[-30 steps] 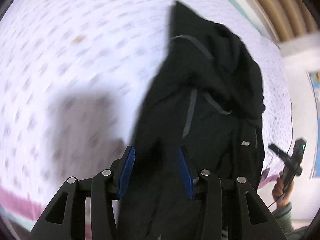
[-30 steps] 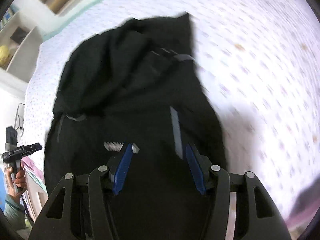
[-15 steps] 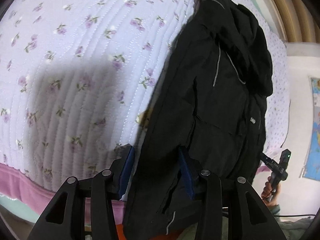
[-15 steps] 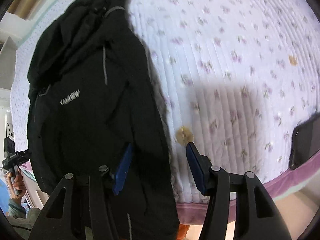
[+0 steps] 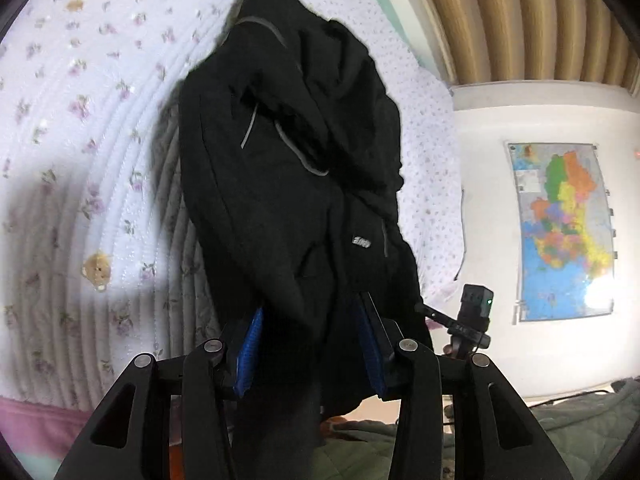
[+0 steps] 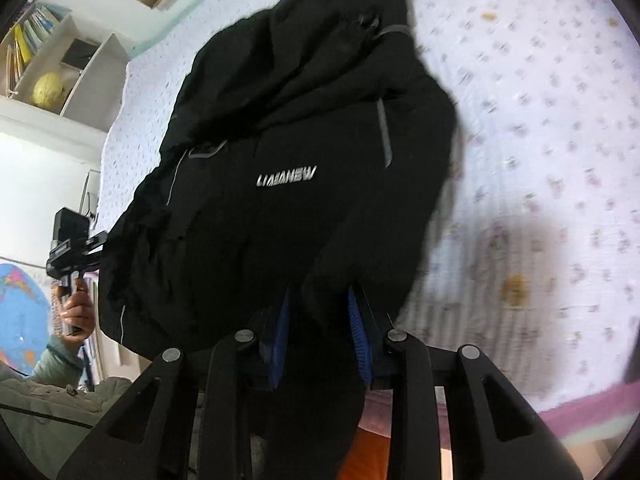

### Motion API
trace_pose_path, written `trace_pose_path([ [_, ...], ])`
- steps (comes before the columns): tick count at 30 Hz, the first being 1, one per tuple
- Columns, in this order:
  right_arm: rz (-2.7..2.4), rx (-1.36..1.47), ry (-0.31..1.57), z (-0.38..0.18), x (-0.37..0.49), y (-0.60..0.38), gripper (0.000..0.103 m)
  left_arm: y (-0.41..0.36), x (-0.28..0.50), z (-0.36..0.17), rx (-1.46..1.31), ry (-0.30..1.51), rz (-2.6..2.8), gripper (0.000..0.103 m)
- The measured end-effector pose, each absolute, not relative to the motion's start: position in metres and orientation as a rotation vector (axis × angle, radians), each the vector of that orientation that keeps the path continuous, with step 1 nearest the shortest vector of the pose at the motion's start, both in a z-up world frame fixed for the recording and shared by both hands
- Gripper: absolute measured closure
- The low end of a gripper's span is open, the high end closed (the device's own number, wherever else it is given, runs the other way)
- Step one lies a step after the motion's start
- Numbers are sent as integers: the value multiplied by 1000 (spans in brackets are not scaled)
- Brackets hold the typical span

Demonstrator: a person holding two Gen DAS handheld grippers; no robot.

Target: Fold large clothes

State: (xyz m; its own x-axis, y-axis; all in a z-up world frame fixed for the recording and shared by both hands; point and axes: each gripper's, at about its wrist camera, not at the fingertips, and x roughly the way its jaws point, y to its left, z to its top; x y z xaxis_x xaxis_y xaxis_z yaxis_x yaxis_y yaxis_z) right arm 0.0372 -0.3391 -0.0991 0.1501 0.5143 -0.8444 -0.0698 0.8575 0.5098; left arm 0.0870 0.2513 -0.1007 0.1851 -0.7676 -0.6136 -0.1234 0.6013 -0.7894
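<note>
A large black hooded jacket with grey trim lies lengthways on a floral quilted bed, its hem lifted toward me. My left gripper is shut on one side of the hem, cloth bunched between its blue pads. In the right wrist view the jacket shows a white chest logo, and my right gripper is shut on the other side of the hem. Each gripper shows in the other's view: the right one and the left one. The hood points away toward the far end.
The white floral quilt has a pink border at its near edge. A wall map hangs at the right. A white shelf with books and a ball stands at the left. A grey-green quilt lies below.
Both grippers have closed on the jacket's hem and lifted it off the bed edge. The views have tilted up, so the far wall and shelf show.
</note>
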Motion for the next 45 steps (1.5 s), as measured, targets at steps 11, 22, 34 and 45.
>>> trace_pose_path([
  [11,316,323,1637,-153,-13,-344,59,251,41,-139,-584,1598,-363,59],
  [22,414,480,1436,-102,5,-333,88,251,70,-69,-636,1377,-400,93],
  [34,380,516,1153,-20,111,-368,88,287,165,-11,-894,1106,-458,93],
  [45,224,628,1073,-6,222,-393,88,296,255,-31,-1031,1085,-298,92],
])
